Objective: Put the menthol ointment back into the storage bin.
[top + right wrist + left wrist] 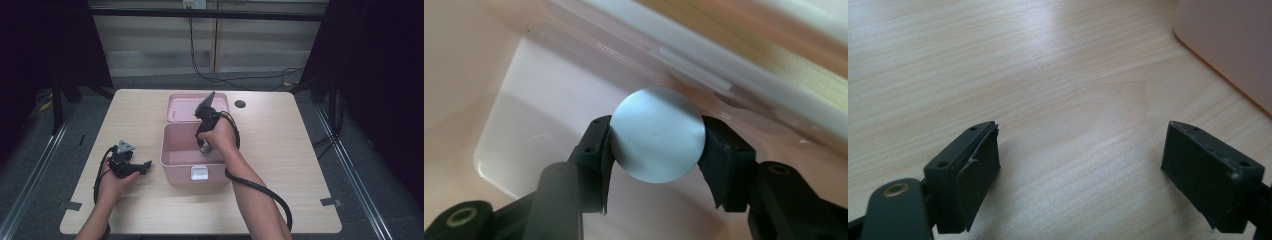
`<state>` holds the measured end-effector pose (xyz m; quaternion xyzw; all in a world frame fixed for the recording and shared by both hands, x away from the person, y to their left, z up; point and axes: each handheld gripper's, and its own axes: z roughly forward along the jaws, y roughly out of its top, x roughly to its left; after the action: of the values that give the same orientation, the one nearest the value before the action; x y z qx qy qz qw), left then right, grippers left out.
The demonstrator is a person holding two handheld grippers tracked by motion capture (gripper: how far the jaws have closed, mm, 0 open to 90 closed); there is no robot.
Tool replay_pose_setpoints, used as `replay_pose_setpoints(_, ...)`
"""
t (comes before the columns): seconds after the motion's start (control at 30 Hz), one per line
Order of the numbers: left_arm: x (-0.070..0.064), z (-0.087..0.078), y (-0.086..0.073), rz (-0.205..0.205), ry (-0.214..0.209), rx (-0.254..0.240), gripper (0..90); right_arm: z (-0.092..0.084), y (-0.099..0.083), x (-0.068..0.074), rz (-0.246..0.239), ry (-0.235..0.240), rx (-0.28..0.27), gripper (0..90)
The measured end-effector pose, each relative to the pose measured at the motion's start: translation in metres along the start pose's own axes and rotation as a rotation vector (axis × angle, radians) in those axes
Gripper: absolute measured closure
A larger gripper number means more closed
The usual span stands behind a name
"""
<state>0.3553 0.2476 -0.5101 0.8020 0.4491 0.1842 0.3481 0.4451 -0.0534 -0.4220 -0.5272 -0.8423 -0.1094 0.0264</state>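
From above, your right gripper (205,145) reaches down into the open pink box (172,162) at the table's (280,165) centre; your left gripper (145,164) rests on the wood beside the box. Your left gripper view shows its jaws wide apart over bare wood. Your right gripper view shows its jaws clamped on a round silvery object (658,135) inside the box.

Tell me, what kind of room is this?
Probably a lab or recording studio, not a home: a lone wooden table ringed by black curtains, cables across the floor, and handheld grippers working a pink box.
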Motion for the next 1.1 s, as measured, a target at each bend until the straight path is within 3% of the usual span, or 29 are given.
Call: replay_pose_setpoints(1.1, 0.0, 0.0, 0.0, 0.0, 0.0, 0.0, 14.8, 0.011, -0.003, 0.002, -0.028, -0.026, -0.001, 48.7)
